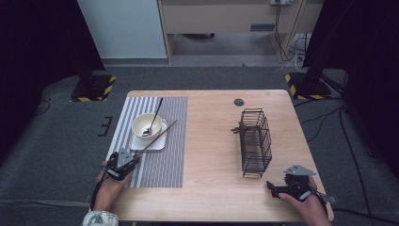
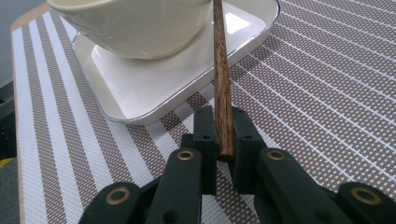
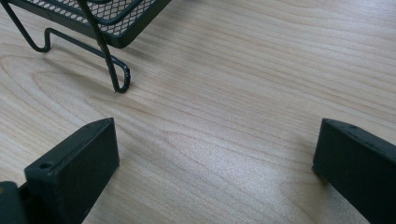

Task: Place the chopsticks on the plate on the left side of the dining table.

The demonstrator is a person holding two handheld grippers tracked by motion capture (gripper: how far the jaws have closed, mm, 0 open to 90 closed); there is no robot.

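Left gripper view cuts off bowl (image 2: 135,28) rim and chopstick (image 2: 222,84) tip; left gripper (image 2: 223,135) clamped on chopstick end. Right gripper (image 3: 215,163) spread wide, empty, beside wire basket (image 3: 116,18).

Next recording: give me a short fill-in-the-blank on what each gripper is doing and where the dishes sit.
1. The left gripper is shut on a wooden ____.
2. The cream bowl stands on a white square ____.
3. The right gripper has its jaws ____ over the bare table.
4. The black wire basket stands nearer the ____ gripper.

Missing words: chopstick; plate; open; right
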